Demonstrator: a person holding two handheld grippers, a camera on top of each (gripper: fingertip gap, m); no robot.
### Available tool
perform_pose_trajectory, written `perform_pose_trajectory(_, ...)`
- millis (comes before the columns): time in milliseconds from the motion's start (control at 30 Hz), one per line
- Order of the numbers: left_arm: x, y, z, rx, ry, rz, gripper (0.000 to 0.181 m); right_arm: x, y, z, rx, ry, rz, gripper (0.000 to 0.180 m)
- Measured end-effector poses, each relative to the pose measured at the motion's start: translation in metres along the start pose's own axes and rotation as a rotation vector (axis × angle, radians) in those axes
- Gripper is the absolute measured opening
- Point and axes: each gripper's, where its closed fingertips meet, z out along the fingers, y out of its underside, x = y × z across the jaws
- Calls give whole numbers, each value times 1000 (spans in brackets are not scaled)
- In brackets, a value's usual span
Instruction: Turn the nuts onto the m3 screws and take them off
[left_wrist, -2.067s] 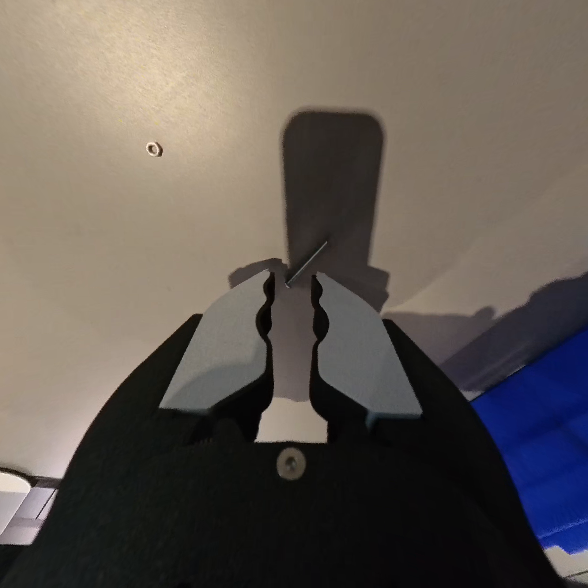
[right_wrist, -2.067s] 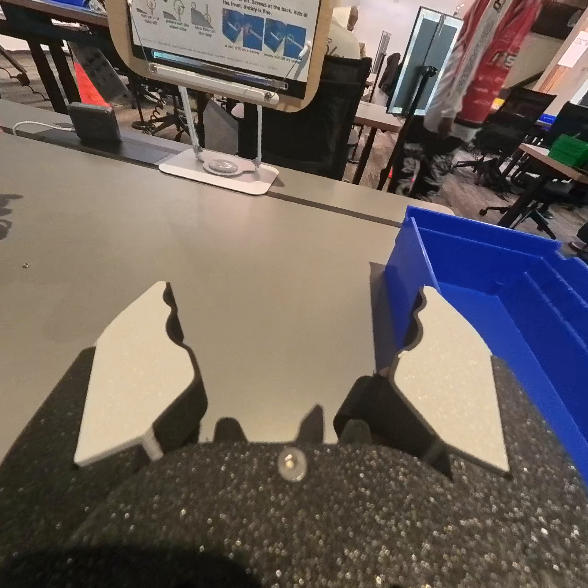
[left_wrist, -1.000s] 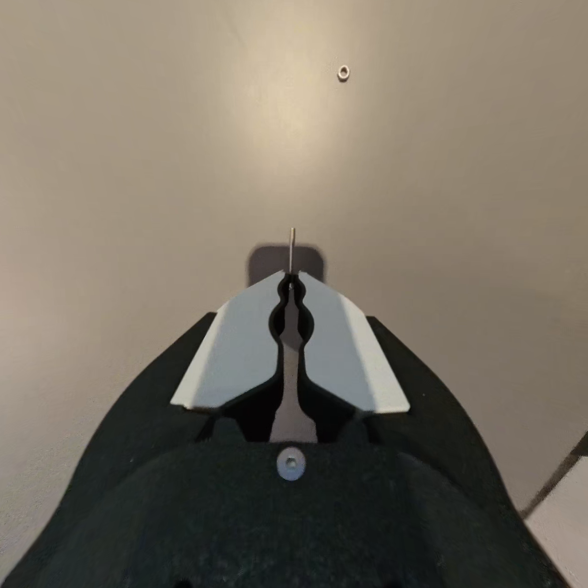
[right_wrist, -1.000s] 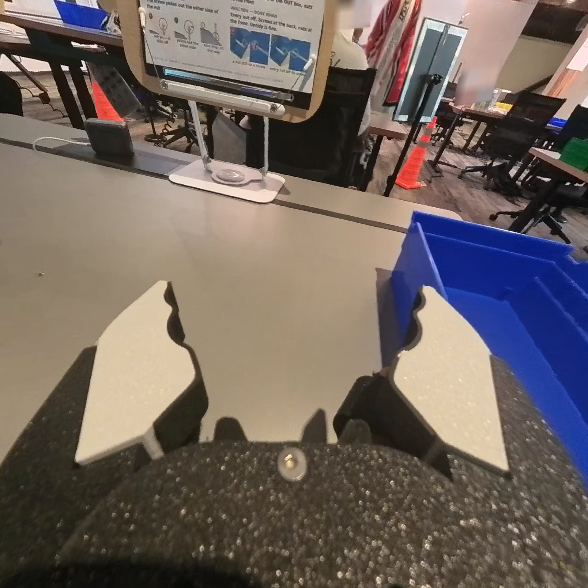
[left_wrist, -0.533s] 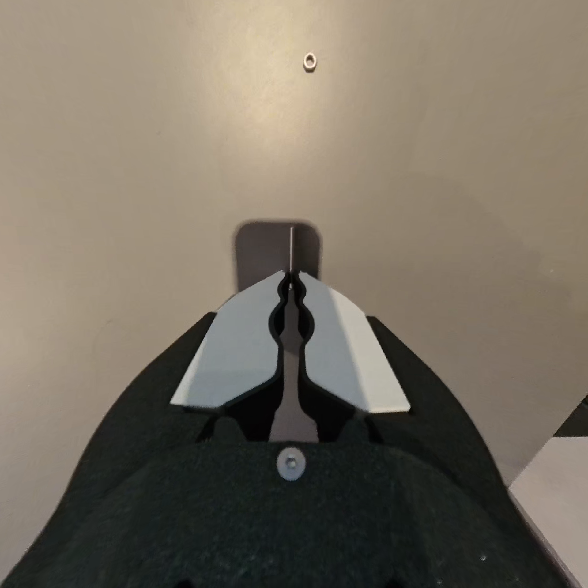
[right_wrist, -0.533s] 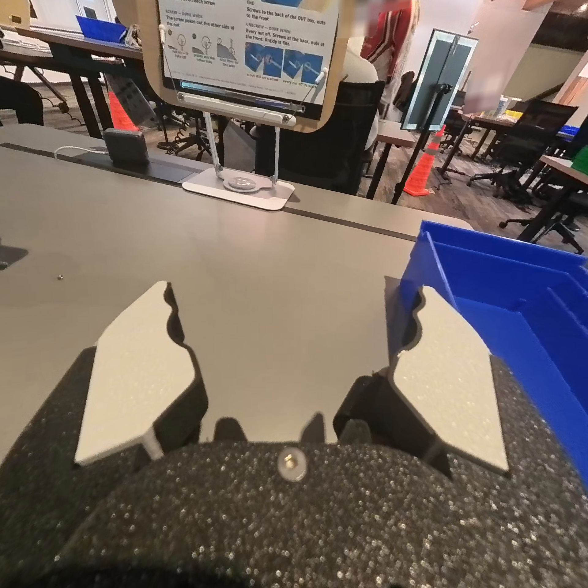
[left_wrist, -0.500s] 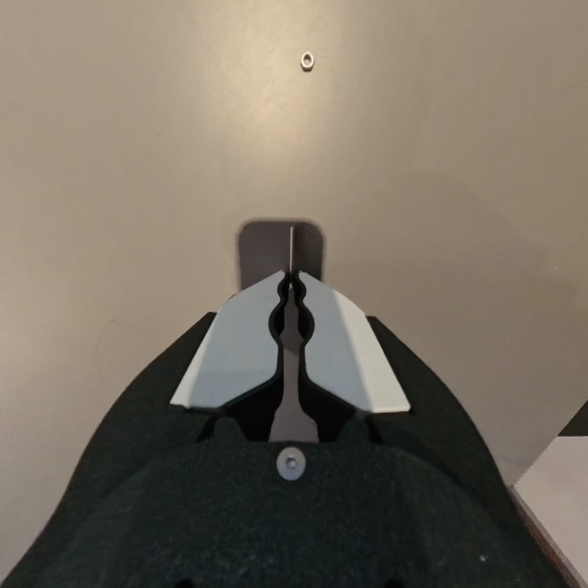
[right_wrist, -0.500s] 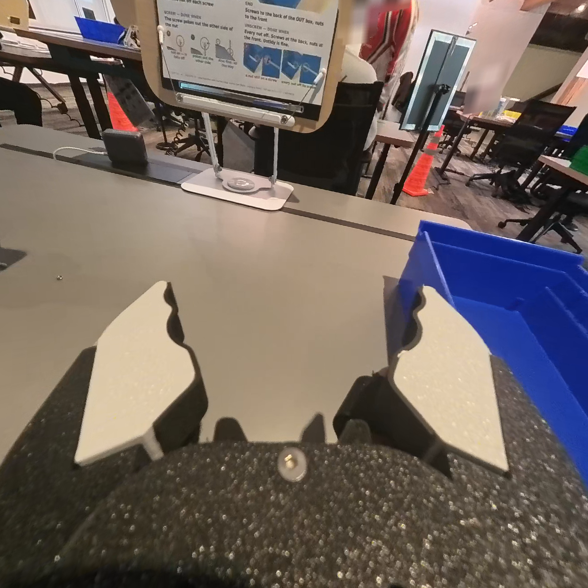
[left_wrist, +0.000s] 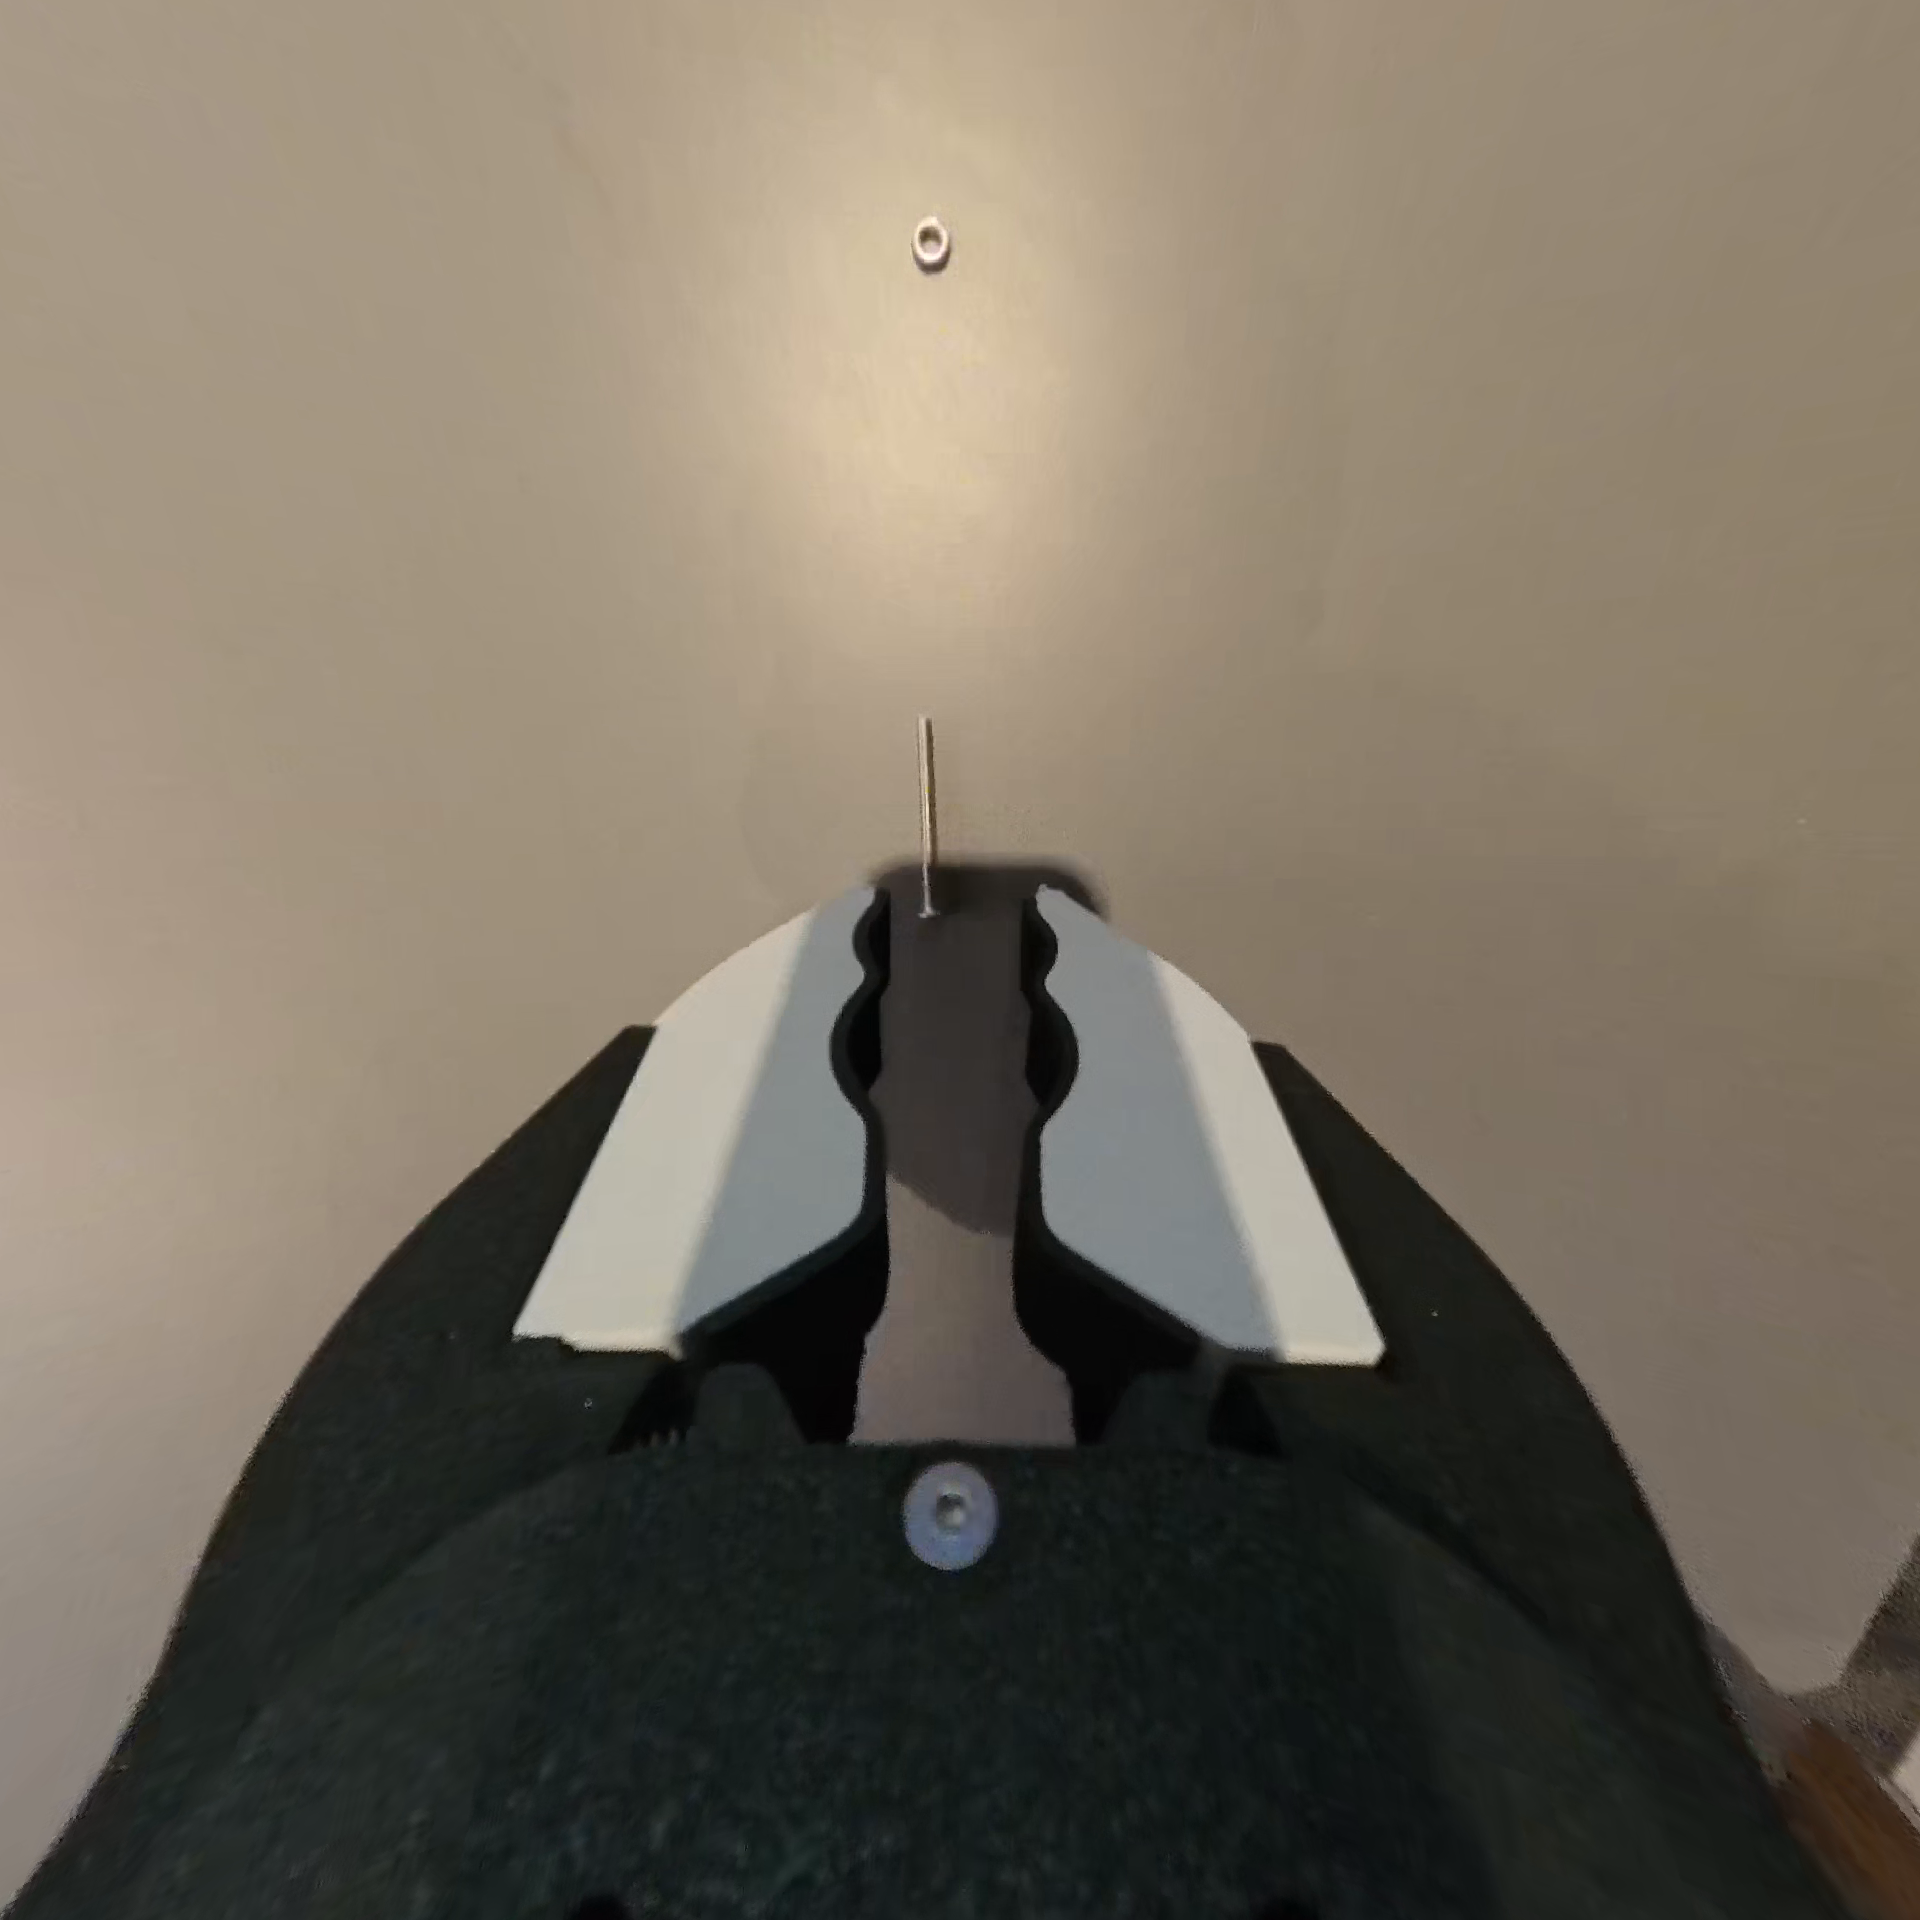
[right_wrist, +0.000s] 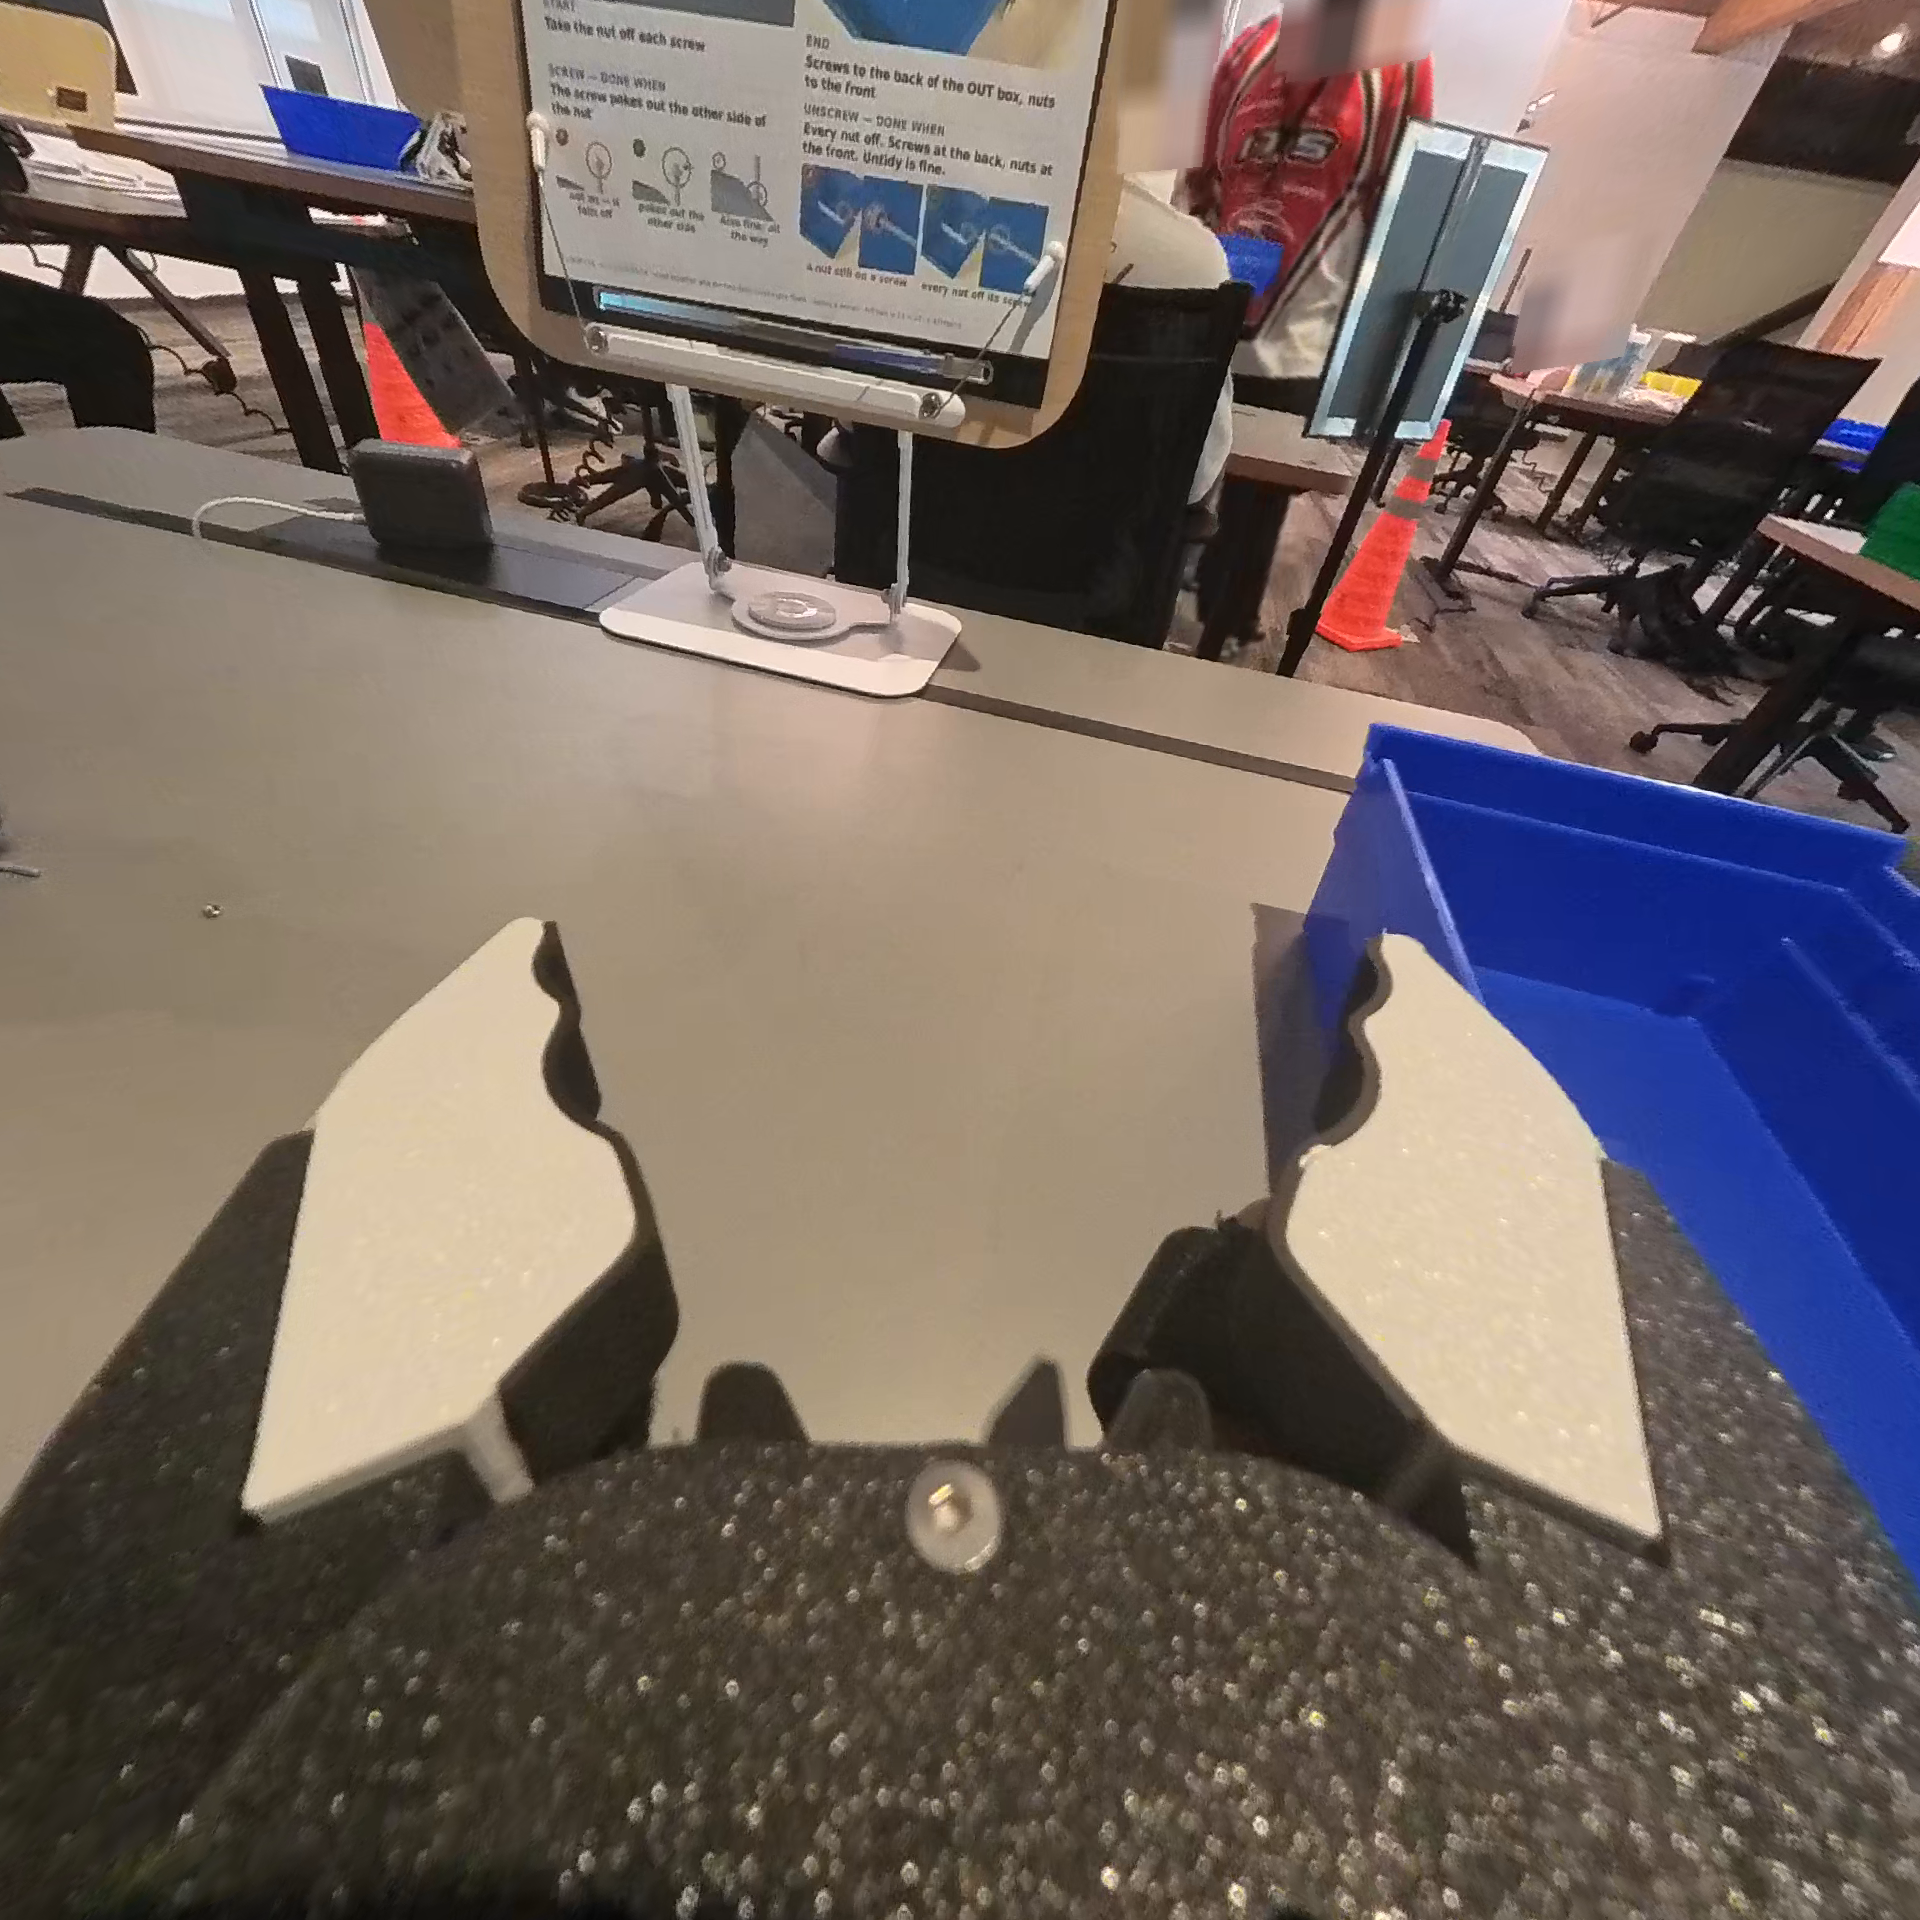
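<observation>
In the left wrist view, the left gripper (left_wrist: 958, 902) pointed down at the grey table (left_wrist: 416, 520), its jaws parted by a narrow gap and gripping nothing. A thin screw (left_wrist: 925, 812) lay on the table just beyond the fingertips, nearer the left finger, its head end at the edge of the gripper's shadow and its shaft pointing away; whether the head touched that finger could not be told. Farther out on the same bare surface, well apart from the screw, sat a small silver nut (left_wrist: 932, 246) lying flat. In the right wrist view, the right gripper (right_wrist: 961, 945) hung over the table with its jaws spread wide and empty. Its right finger (right_wrist: 1455, 1226) stood in front of the near corner of a blue bin (right_wrist: 1621, 904), which rested on the table at the right. Off to the left a tiny speck, likely the nut (right_wrist: 211, 911), lay on the table. Beyond, at the far edge, a dark box (right_wrist: 421, 507) with a white cable sat beside a stand (right_wrist: 779, 634) carrying an instruction board (right_wrist: 800, 187). Behind that were orange cones (right_wrist: 1371, 582), chairs, other tables and a person in a red and white top (right_wrist: 1288, 208).
</observation>
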Motion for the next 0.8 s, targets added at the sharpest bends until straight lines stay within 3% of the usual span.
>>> perform_pose_trajectory(500, -1, -5, -6, 381, 25, -22, 18, 1, 2, 1, 4, 2, 13, 135)
perform_pose_trajectory(800, -3, 3, 0, 406, -17, -34, 17, 2, 2, 2, 0, 2, 16, 135)
